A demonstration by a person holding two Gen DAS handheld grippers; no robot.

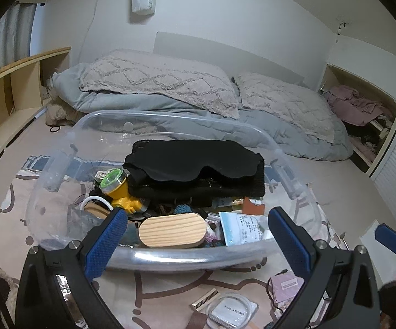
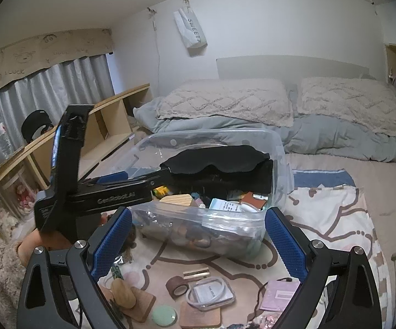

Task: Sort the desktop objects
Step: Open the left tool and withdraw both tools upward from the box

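A: Judging by the clear plastic storage bin [image 2: 276,148] on the bed, I'd say the sorting is well past halfway. It is heaped: a black fabric eye mask [image 1: 195,161] lies on top of a dark knitted bundle, and below sit an oval light-wood block [image 1: 173,230], a yellow toy with a green cap [image 1: 117,189] and a white printed sachet [image 1: 241,226].

B: And what is left outside it?

A: Largest first, on the cartoon-print blanket [image 2: 332,213] in front of the bin: one clear round-cornered case with a white card inside [image 2: 211,293], one pink card packet with a cord [image 2: 280,292], two square brown coasters that I can count, [image 2: 200,315] and another under a wooden oval [image 2: 123,293], one roll of brown tape [image 2: 177,286], one pale green round disc [image 2: 164,315] and one small striped card strip [image 2: 196,273]. More may lie under the fingers or off the lower edge; I cannot tell.

B: The two tools?

A: The left gripper [image 1: 196,235] reaches over the bin's near rim with its blue fingers spread as wide as they go, nothing between them but the view of the contents. The right gripper [image 2: 198,240] hangs above the loose things with its fingers spread too, holding nothing.

B: So one bin, one mask, about eight strays?

A: That is my count from here.
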